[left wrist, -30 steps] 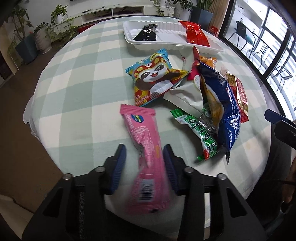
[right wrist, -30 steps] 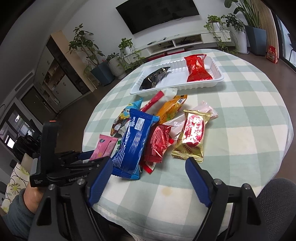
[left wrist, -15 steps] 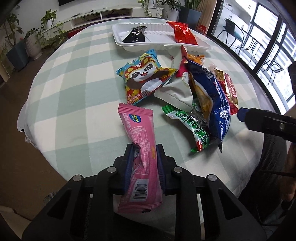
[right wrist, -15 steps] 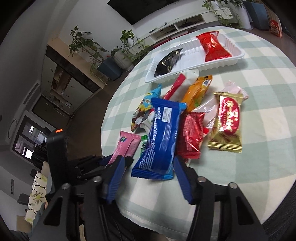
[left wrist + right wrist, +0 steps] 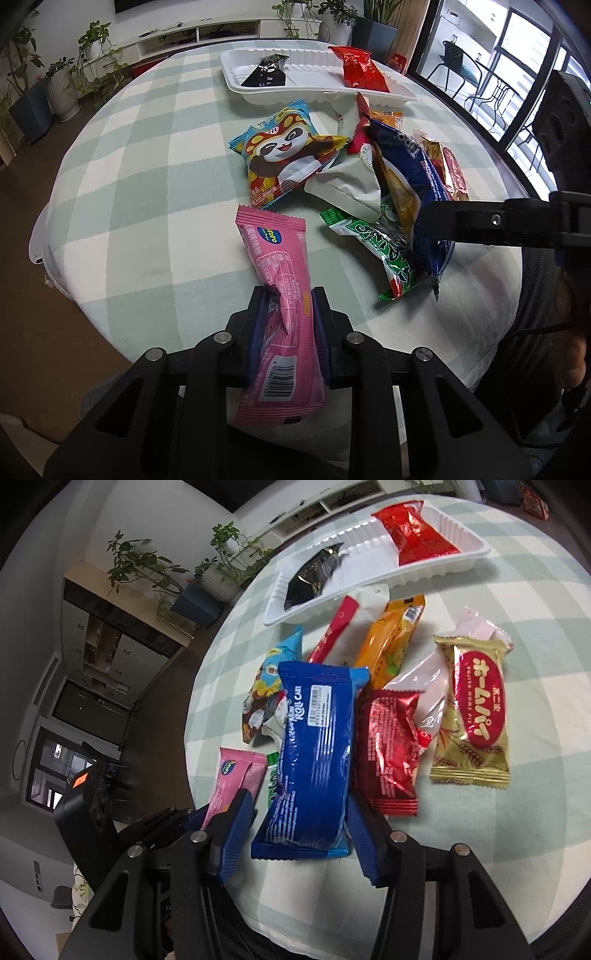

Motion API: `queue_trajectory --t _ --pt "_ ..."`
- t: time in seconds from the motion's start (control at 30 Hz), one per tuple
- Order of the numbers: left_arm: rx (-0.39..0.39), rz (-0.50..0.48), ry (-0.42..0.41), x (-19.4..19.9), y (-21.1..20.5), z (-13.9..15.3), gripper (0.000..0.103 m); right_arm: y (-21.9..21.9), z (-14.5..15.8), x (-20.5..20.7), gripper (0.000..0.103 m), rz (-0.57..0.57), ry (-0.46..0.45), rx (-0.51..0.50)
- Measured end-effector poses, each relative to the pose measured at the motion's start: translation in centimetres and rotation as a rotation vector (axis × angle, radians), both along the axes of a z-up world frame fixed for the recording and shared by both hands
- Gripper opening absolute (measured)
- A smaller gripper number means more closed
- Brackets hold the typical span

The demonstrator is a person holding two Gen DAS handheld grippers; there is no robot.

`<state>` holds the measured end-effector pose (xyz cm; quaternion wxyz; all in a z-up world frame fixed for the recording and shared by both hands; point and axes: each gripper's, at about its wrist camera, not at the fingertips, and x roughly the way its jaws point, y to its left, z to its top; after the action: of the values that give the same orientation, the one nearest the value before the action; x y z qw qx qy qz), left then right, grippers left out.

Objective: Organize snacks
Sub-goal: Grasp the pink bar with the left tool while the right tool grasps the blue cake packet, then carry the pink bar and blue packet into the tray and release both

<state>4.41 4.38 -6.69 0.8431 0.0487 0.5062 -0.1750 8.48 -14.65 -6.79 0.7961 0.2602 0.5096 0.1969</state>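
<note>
Left gripper [image 5: 286, 325] is clamped on the pink wafer pack [image 5: 279, 295], low centre of the left view. Right gripper [image 5: 301, 834] pinches the blue roll cake pack [image 5: 316, 760]; the far pad's contact is hard to see. Risk: slick film slips, or lifting drags the green pack [image 5: 376, 251] beneath. White tray [image 5: 436, 568] sits upper frame. Round table, green-check cloth [image 5: 129, 192]; living room with plants and a TV shelf.

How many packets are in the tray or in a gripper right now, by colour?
Black packet, in the tray: 1
Red packet, in the tray: 1
Pink packet, in the left gripper: 1
Blue packet, in the right gripper: 1
Total: 4
</note>
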Motion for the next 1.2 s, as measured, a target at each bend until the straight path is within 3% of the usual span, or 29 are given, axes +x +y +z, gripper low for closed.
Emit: queue_trajectory --t 0.07,0.23,0.8,1.2 --pt "-0.005 0.001 -0.001 0.0 0.1 0.0 0.022 -0.1 -0.2 0.1 0.046 0.001 -0.002 0.002" --pt "-0.009 0.004 -0.004 0.0 0.1 0.0 0.022 0.0 0.1 -0.3 0.033 0.023 -0.029 -0.009" --pt "-0.055 0.026 -0.03 -0.6 0.9 0.8 0.021 -1.8 1.6 -2.1 0.03 0.002 -0.119 0.058" --pt "-0.158 0.044 -0.032 -0.7 2.0 2.3 0.021 -3.2 1.7 -2.9 0.03 -0.024 -0.132 0.089"
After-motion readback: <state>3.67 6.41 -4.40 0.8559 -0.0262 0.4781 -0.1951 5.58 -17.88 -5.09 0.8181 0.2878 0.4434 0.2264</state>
